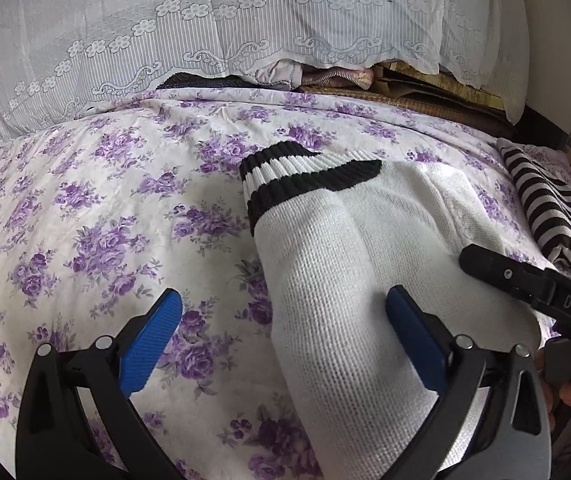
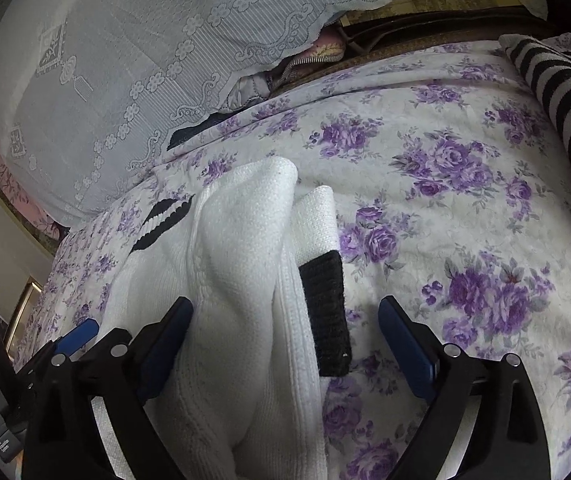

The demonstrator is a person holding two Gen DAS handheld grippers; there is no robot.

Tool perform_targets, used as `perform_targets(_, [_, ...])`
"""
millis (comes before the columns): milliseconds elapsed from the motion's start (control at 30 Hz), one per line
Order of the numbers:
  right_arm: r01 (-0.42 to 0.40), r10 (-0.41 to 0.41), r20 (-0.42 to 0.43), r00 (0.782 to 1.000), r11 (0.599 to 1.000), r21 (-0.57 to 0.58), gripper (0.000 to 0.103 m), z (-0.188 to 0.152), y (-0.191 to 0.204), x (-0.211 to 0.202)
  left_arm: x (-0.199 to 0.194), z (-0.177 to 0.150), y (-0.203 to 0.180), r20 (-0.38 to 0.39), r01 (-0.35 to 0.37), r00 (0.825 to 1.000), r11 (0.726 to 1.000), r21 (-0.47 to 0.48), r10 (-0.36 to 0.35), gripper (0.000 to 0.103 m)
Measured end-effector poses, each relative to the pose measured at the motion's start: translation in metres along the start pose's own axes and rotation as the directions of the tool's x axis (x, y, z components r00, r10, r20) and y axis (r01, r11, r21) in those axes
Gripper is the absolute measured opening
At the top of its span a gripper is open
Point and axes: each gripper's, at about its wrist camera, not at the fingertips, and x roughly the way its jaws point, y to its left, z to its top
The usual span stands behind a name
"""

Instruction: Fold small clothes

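Note:
A small white knit garment with black-striped ribbed trim lies bunched on the floral bedsheet. My left gripper is open, its jaws wide apart over the garment's left edge, with the right blue pad on the knit. My right gripper is open, straddling the garment and its black cuff. The right gripper's black finger shows at the right of the left wrist view. The left gripper's blue tip shows at the left of the right wrist view.
A black-and-white striped garment lies at the right of the bed; it also shows in the right wrist view. A white lace cloth covers a pile at the back, with other fabrics beneath it.

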Motion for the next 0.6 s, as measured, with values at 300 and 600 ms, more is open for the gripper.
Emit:
perform_targets(300, [-0.049, 0.049, -0.03, 0.998, 0.999, 0.005, 0.099, -0.014, 0.0, -0.024, -0.011, -0.008, 0.018, -0.074, 0.258, 0.961, 0.959, -0.114, -0.267, 0.098])
perform_targets(600, [-0.088, 0.087, -0.109, 0.99, 0.996, -0.006, 0.1, 0.003, 0.002, 0.01, 0.048, 0.015, 0.012, -0.208, 0.42, 0.86, 0.878, -0.23, -0.466, 0.099])
